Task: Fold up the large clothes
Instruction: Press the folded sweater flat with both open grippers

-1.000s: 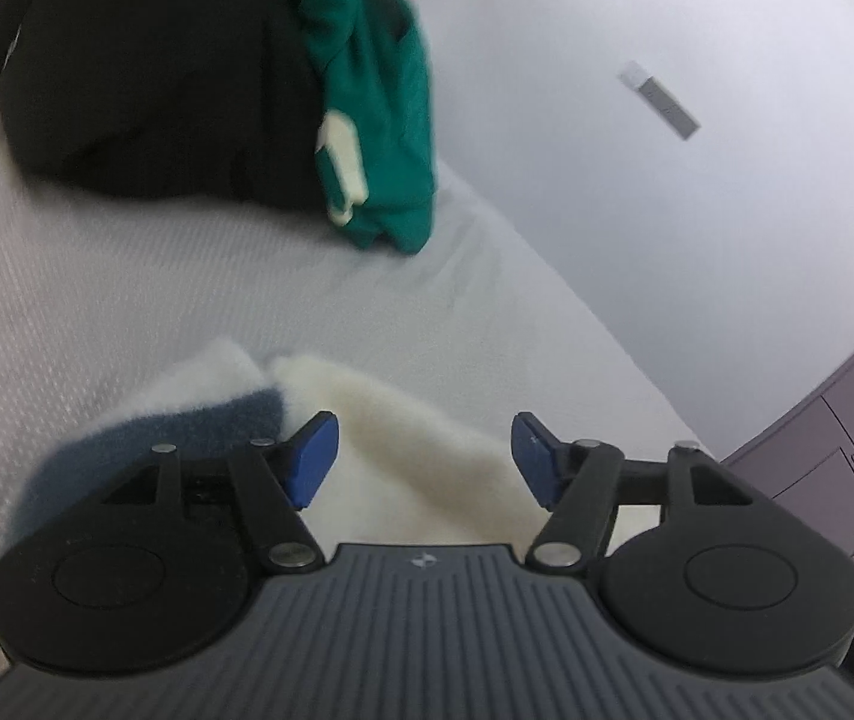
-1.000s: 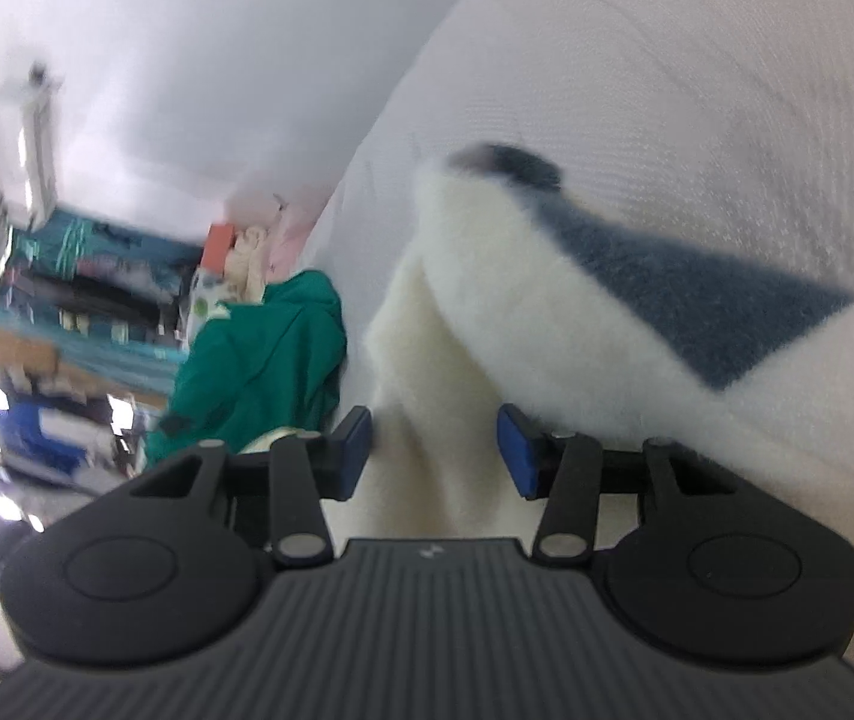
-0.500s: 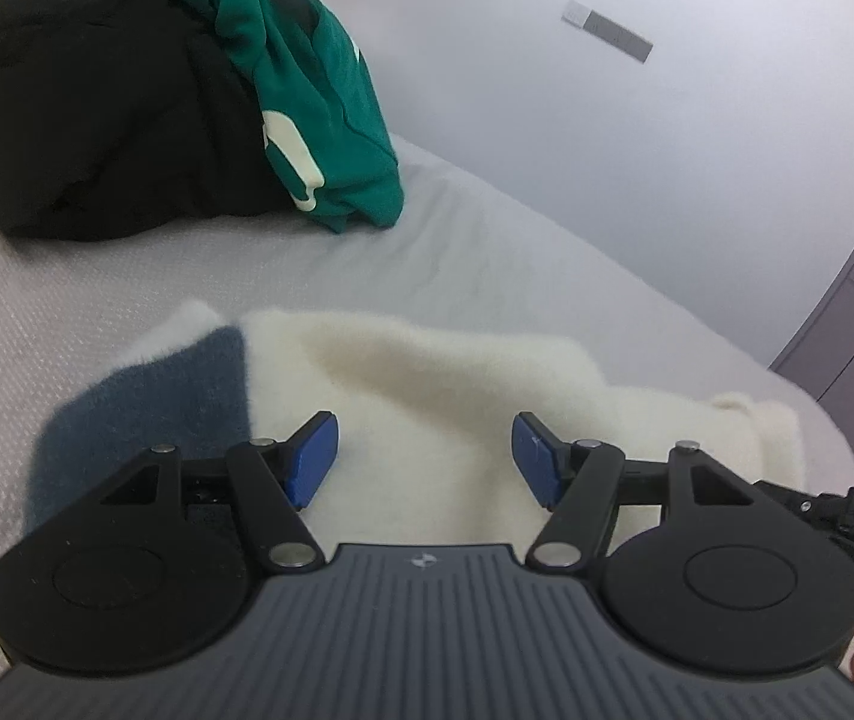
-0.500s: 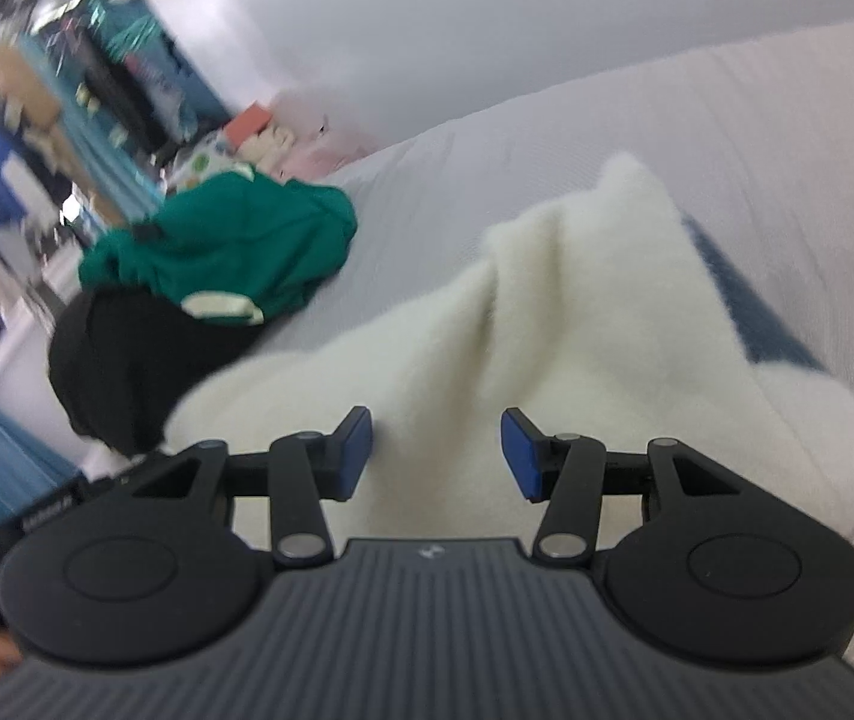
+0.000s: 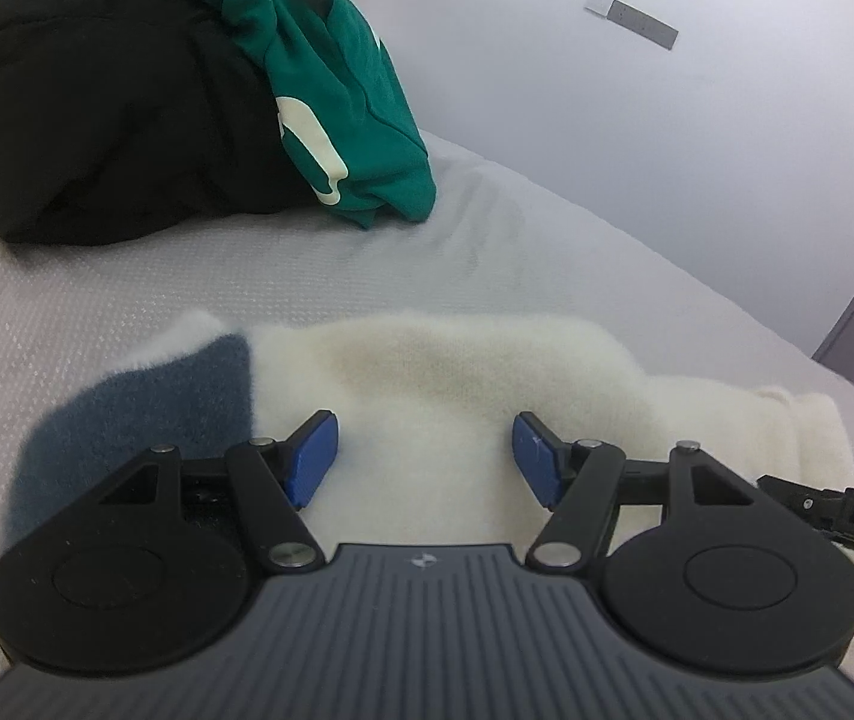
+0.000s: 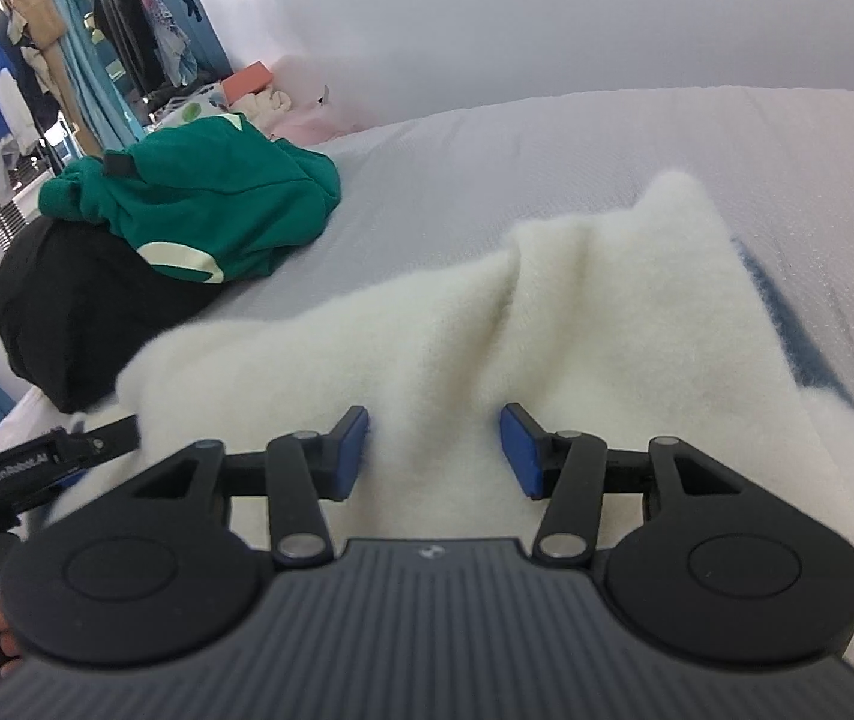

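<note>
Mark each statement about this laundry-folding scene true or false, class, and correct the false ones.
1. The green garment lies on top of the black garment. True.
2. The fleece garment is plain cream all over. False: it has a blue-grey patch.
3. The left gripper has its jaws apart with nothing pinched between them. True.
4. The right gripper is clamped on the green garment. False: its jaws stand apart over the fleece garment.
5. The clothes lie on a wooden floor. False: they lie on a white textured sheet.
</note>
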`<action>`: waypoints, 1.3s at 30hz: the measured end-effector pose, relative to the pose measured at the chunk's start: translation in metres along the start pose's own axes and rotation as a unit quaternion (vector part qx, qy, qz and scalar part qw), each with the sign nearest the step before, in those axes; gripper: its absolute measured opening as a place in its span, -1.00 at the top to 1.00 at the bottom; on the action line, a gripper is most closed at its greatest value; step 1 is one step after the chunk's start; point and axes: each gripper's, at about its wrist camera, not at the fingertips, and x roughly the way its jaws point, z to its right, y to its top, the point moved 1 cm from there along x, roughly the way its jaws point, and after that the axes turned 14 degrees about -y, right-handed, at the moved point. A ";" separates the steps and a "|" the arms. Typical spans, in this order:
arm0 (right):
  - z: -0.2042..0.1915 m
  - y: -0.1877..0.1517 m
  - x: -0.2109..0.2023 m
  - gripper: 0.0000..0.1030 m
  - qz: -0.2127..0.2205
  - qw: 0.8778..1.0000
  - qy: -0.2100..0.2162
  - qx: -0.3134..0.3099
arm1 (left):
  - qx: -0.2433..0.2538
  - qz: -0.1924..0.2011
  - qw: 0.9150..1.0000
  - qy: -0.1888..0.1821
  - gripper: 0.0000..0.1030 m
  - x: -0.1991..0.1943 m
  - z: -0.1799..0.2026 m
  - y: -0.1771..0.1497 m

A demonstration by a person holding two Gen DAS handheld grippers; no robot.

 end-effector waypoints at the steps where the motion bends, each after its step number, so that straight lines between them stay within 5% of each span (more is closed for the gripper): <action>1: -0.001 -0.001 0.001 -0.01 0.004 1.000 -0.003 -0.005 | 0.003 0.001 1.000 0.002 -0.36 0.001 0.000 -0.001; 14: -0.005 -0.010 -0.027 -0.02 0.032 0.999 -0.028 0.009 | -0.004 0.007 1.000 -0.011 -0.36 -0.038 0.013 -0.003; 19: 0.001 -0.020 -0.057 -0.06 0.010 0.998 0.008 0.063 | -0.016 0.009 0.999 -0.034 -0.37 -0.072 0.024 -0.017; 24: 0.004 -0.037 -0.077 -0.11 -0.031 0.991 0.059 0.115 | -0.081 0.000 0.994 -0.072 -0.37 -0.095 0.026 -0.032; 27: 0.006 -0.049 -0.075 -0.32 -0.067 0.982 0.088 0.151 | -0.109 -0.007 0.991 -0.075 -0.39 -0.102 0.026 -0.043; 30: 0.011 -0.059 -0.068 -0.40 -0.098 0.971 0.100 0.196 | -0.147 -0.014 0.986 -0.075 -0.63 -0.105 0.019 -0.055; 31: 0.014 -0.062 -0.065 -0.61 -0.105 0.966 0.103 0.213 | -0.165 -0.017 0.983 -0.075 -0.64 -0.106 0.015 -0.060; 39: 0.036 -0.082 -0.033 -0.76 -0.170 0.911 0.123 0.355 | -0.297 -0.030 0.949 -0.097 -0.68 -0.093 -0.019 -0.081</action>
